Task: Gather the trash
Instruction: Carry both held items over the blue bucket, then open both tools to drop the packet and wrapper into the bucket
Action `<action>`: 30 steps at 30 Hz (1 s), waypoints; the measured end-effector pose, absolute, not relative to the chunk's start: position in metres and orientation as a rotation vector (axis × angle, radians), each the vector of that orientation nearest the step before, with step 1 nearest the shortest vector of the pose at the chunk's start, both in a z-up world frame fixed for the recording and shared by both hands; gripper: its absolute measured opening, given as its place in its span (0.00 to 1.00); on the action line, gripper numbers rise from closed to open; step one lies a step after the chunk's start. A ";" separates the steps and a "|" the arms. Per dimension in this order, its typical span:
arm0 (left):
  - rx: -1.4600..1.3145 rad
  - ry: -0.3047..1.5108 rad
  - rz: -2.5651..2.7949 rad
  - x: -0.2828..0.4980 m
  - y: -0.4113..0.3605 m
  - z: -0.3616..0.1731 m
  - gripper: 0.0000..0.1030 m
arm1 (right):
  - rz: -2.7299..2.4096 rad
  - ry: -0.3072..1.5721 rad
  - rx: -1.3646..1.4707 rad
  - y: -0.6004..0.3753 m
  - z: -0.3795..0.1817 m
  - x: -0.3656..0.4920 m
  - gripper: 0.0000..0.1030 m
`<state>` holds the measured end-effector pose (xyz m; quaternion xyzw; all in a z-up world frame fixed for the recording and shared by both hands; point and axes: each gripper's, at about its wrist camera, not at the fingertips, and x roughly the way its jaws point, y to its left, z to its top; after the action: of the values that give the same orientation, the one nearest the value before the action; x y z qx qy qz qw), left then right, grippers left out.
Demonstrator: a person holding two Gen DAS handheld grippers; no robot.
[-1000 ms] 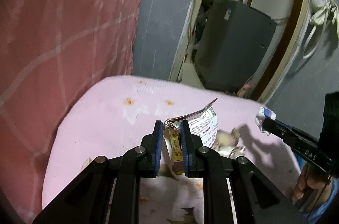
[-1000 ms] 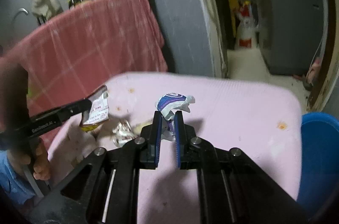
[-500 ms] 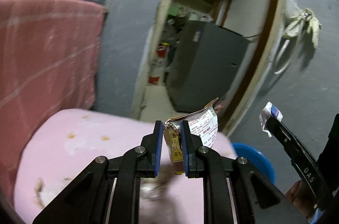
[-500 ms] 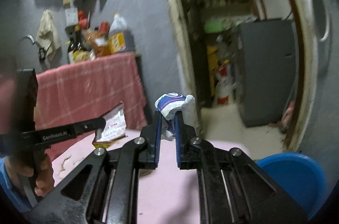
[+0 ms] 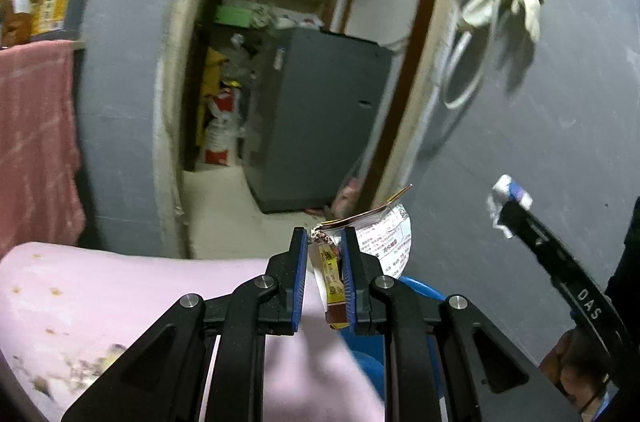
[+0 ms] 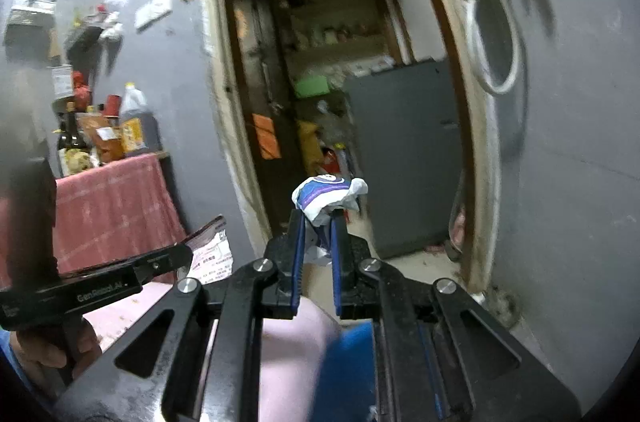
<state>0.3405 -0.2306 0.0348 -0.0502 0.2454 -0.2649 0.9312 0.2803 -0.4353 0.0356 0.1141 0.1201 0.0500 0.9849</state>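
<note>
Swung away from the pink surface (image 5: 120,286) toward the doorway, both claws lifted up. Left claw (image 5: 325,242) pinched tight on a torn snack wrapper (image 5: 384,234), held in the air past the surface's edge, above the blue bin (image 5: 420,288). Right claw (image 6: 317,218) squeezed shut on a crumpled white and purple paper (image 6: 328,194), also up in the air, above the bin (image 6: 348,362). Grey fridge (image 5: 316,118) seen through the door. Crumbs left on the pink surface.
</note>
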 end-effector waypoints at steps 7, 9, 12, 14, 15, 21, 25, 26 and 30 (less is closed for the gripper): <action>-0.091 0.619 -0.571 0.355 -0.270 0.011 0.13 | 0.031 0.351 0.319 -0.474 0.013 0.289 0.13; -0.075 0.652 -0.564 0.359 -0.279 0.004 0.13 | 0.021 0.376 0.335 -0.482 0.008 0.291 0.13; -0.058 0.707 -0.576 0.365 -0.290 -0.006 0.13 | 0.019 0.422 0.360 -0.490 -0.001 0.295 0.15; -0.032 0.759 -0.580 0.369 -0.297 -0.015 0.13 | 0.004 0.467 0.363 -0.492 -0.007 0.301 0.15; -0.016 0.777 -0.571 0.370 -0.300 -0.019 0.13 | -0.002 0.497 0.367 -0.493 -0.012 0.304 0.15; -0.007 0.853 -0.564 0.376 -0.311 -0.037 0.14 | -0.016 0.574 0.396 -0.500 -0.028 0.312 0.18; -0.010 0.891 -0.563 0.384 -0.317 -0.042 0.14 | -0.018 0.595 0.409 -0.503 -0.034 0.316 0.30; -0.010 0.896 -0.561 0.384 -0.316 -0.043 0.14 | -0.018 0.597 0.413 -0.503 -0.034 0.316 0.31; -0.015 0.895 -0.560 0.383 -0.313 -0.042 0.20 | -0.024 0.585 0.420 -0.504 -0.033 0.315 0.39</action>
<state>0.3828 -0.3126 -0.0420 -0.0074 0.4269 -0.2670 0.8639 0.3145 -0.5035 -0.0330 0.2054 0.2862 -0.0119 0.9358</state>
